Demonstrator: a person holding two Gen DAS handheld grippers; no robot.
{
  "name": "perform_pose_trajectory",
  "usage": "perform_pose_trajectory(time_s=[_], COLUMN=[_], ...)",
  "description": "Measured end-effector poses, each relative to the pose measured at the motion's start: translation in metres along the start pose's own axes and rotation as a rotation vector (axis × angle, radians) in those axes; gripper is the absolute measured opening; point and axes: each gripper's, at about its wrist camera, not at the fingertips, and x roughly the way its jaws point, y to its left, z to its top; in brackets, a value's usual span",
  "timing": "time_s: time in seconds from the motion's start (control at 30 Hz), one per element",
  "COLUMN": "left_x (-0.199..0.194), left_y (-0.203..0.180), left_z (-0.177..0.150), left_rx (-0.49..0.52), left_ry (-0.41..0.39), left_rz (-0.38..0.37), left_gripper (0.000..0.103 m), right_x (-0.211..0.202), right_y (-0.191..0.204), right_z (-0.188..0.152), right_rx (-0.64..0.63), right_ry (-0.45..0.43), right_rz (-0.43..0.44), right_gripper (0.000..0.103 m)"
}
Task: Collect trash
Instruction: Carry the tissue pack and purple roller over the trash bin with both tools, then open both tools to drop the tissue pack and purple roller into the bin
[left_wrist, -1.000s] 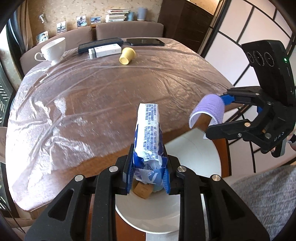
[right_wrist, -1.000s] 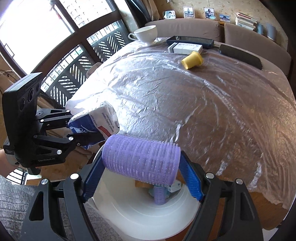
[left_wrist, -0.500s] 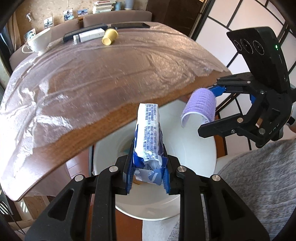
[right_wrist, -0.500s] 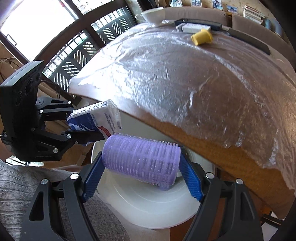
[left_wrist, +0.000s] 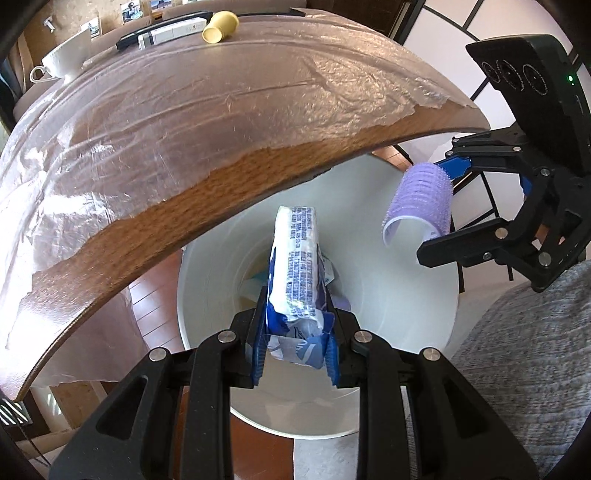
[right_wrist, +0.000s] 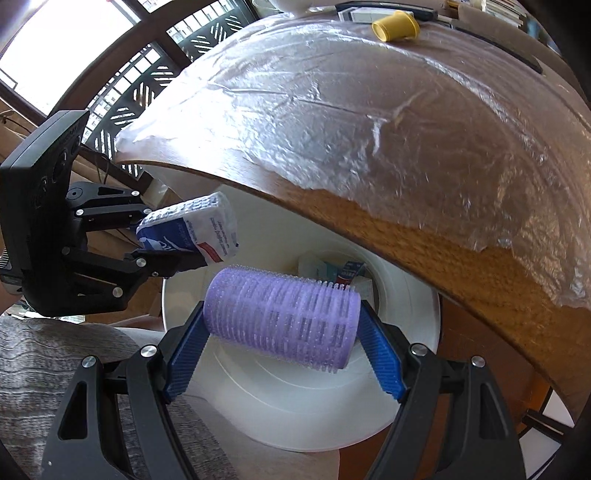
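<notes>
The left gripper is closed on a blue and white packet; its blue pads press the crumpled lower end of the packet from both sides, and the packet sticks forward between the fingers. The packet hangs above the open mouth of a white bin; in the right wrist view the same packet is seen from the side, over the left part of the bin.

The right gripper is closed on a purple hair roller; the roller lies across the fingers, and each blue pad touches one end of it. In the left wrist view this roller is held over the right side of the bin, near the packet but not touching it. The right gripper comes in there from the right.

At the bottom of the bin lie some pieces of trash; what they are I cannot tell exactly.

The bin stands on the floor, partly under the edge of a wooden table; a clear plastic sheet covers most of the table top. At the far side of the table lie a yellow cup on its side, a white box and a white teacup.
</notes>
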Motion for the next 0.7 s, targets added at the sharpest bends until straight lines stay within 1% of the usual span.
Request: perform_pose_trajectory(time_s=[0.3, 0.47, 0.63, 0.67, 0.7], left_x=[0.015, 0.024, 0.026, 0.026, 0.026], left_y=[-0.001, -0.002, -0.006, -0.006, -0.006], left_z=[-0.002, -0.001, 0.0, 0.001, 0.001], left_rx=[0.012, 0.009, 0.016, 0.016, 0.012], left_ry=[0.03, 0.034, 0.036, 0.033, 0.036], left_rz=[0.007, 0.014, 0.016, 0.017, 0.023], left_gripper=[0.028, 0.028, 0.028, 0.031, 0.045], right_x=[0.011, 0.02, 0.024, 0.025, 0.025], right_y=[0.002, 0.009, 0.007, 0.007, 0.007], right_z=[0.0, 0.006, 0.002, 0.001, 0.001], right_rx=[-0.013, -0.02, -0.021, -0.023, -0.023], right_ry=[0.025, 0.035, 0.039, 0.039, 0.038], right_rz=[-0.019, -0.032, -0.04, -0.045, -0.056], right_gripper=[0.077, 0.077, 0.077, 0.078, 0.078])
